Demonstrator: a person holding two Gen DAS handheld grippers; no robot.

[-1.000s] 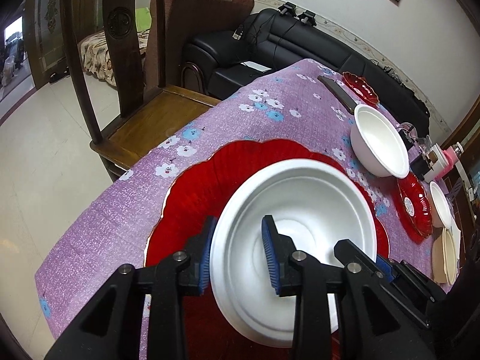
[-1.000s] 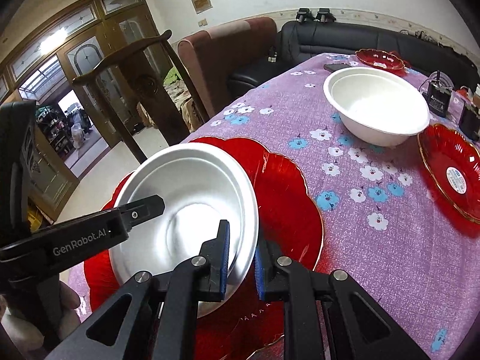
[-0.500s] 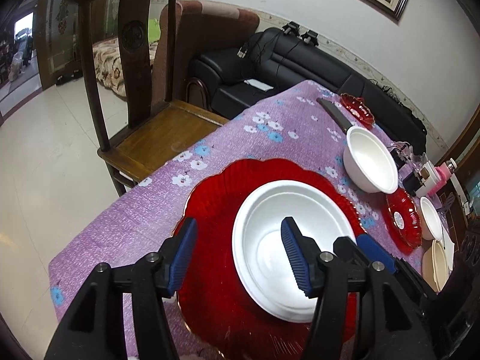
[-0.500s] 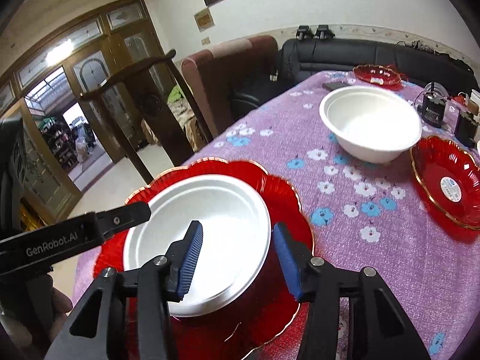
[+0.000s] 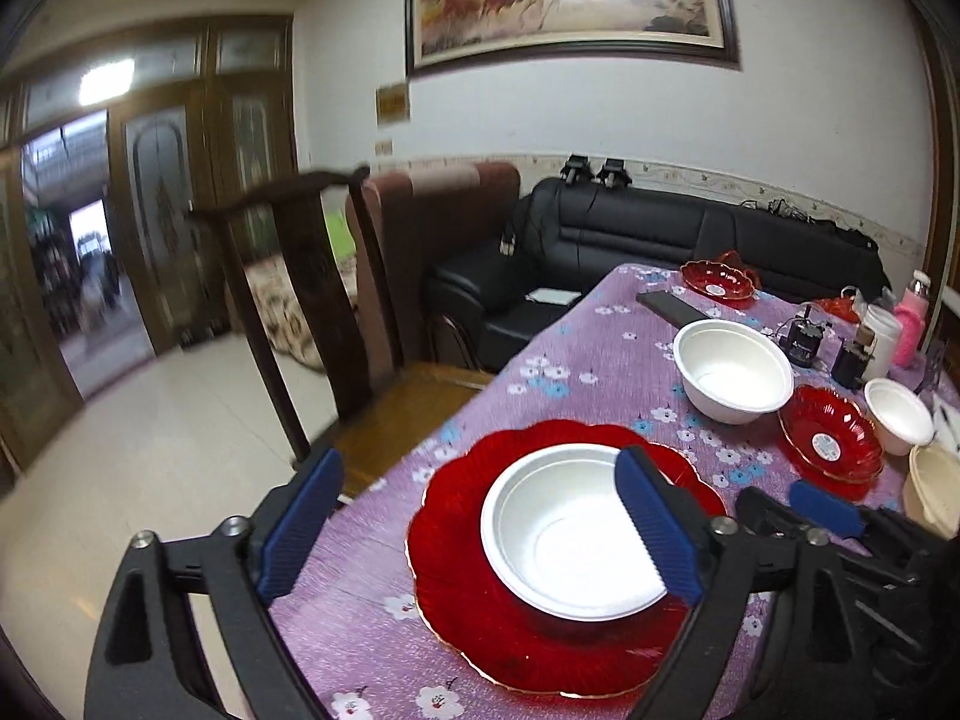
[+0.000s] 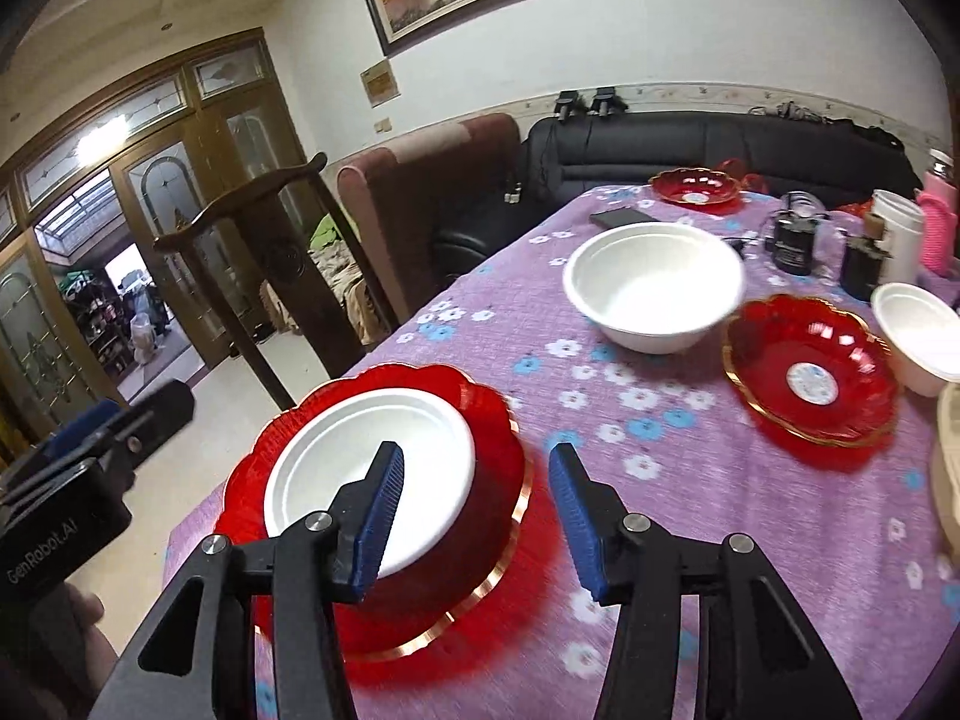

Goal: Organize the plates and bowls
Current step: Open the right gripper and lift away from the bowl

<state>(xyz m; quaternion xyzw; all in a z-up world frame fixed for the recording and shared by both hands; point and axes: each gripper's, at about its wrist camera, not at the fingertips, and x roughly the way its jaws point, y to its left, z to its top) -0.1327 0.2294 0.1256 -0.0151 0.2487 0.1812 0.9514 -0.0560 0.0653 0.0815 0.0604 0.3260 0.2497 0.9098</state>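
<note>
A white bowl point(image 5: 570, 534) sits in a large red scalloped plate point(image 5: 456, 588) at the near end of the table; both also show in the right wrist view, bowl point(image 6: 360, 456), plate point(image 6: 486, 516). My left gripper point(image 5: 477, 531) is open and empty, raised above the bowl. My right gripper point(image 6: 474, 519) is open and empty, above the plate's right edge. Farther along stand a second large white bowl point(image 6: 654, 285), a small red dish point(image 6: 810, 369), a small white bowl point(image 6: 921, 336) and a far red dish point(image 6: 693, 186).
The table has a purple flowered cloth point(image 6: 690, 480). A wooden chair point(image 5: 336, 312) stands at its left side. A phone point(image 6: 621, 217), dark jars point(image 6: 792, 243), a white cup point(image 6: 897, 234) and a pink bottle point(image 6: 939, 228) crowd the far right. A cream bowl point(image 5: 933, 489) sits at the right edge.
Both grippers let go of the white bowl's rim, opened wide and lifted back and up. The bowl stays in the red plate.
</note>
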